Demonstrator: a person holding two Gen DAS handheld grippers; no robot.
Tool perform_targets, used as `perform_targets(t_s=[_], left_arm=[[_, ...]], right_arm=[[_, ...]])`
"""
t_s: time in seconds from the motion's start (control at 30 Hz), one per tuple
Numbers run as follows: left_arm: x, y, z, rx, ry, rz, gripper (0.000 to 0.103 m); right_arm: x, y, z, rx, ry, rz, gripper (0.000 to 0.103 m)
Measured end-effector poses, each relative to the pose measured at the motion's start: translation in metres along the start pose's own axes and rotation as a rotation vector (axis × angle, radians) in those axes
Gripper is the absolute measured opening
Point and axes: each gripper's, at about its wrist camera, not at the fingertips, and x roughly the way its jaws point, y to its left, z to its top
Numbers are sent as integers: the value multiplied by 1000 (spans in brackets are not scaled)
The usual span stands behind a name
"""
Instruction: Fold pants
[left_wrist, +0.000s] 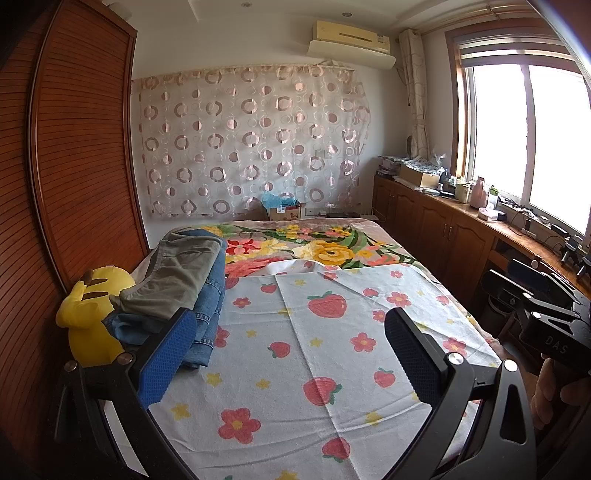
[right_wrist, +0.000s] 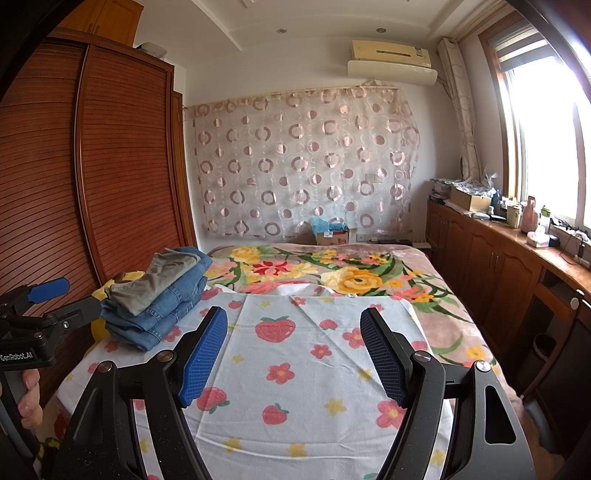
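Both grippers hover above the strawberry-print sheet (left_wrist: 325, 332), side by side, and neither holds anything. The left gripper (left_wrist: 291, 354) has its blue-padded fingers (left_wrist: 168, 354) spread wide, the sheet showing bare between them. The right gripper (right_wrist: 293, 354) is likewise spread wide and empty. Each device appears at the edge of the other's view, with part of the holding hand visible.

The pants are not laid out for folding. They rest in a stack of pants (right_wrist: 159, 295) at the left side of the bed, near the wooden wardrobe (right_wrist: 110, 166): several blue denim pairs with an olive-grey pair (left_wrist: 177, 273) on top. The stack looks already folded, though whether every item in it is finished cannot be told. A yellow plush toy (left_wrist: 90, 306) lies just beside the stack, partly behind it. Beyond the sheet lies a floral blanket (left_wrist: 325, 247).

Judged from this layout, the moment falls between garments: either at the start, with a pair yet to be fetched, or at the close, with the last pair stacked. No unfolded pair is visible on the open sheet.

If work remains, the next move calls for one gripper to reach left, close on a single layer of the top pair at its waistband, and draw it onto the sheet without dragging the denim beneath.
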Motion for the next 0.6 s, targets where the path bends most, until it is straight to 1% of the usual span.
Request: perform_targets(t_s=[0.6], left_arm=[[-1,1,-1,0,-2,-1,102]], right_arm=[[-2,2,-1,1,-3,-4,76]])
